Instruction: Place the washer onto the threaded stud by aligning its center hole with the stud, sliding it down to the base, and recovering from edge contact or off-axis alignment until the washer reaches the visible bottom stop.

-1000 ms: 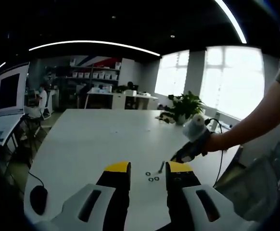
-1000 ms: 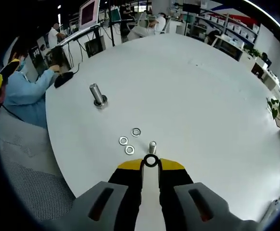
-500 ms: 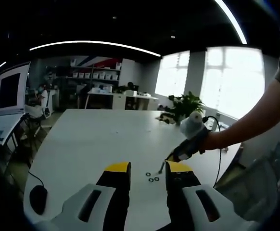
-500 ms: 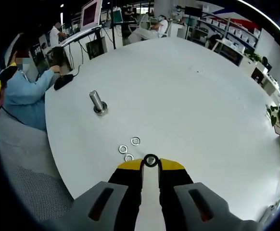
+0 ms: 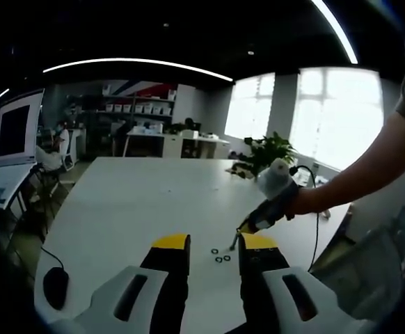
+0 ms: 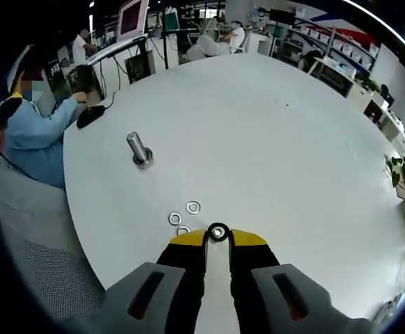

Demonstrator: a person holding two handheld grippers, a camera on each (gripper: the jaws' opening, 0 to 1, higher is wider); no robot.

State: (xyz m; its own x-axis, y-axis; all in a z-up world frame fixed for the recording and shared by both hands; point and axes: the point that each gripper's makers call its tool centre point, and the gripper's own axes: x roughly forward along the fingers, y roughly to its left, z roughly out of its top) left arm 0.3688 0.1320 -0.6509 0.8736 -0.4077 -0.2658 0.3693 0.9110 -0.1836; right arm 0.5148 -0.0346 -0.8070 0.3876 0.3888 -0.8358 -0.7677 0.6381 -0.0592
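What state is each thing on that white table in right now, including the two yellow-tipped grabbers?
Right gripper: shut on a washer.
Left gripper: open, holding nothing.
Spare washers: three, lying flat on the table.
Stud: upright, bare, away from the washers.
Mouse: resting near the table edge.

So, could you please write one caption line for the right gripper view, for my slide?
Right tool pinching a washer above three loose washers on a white table, with a metal stud standing apart.
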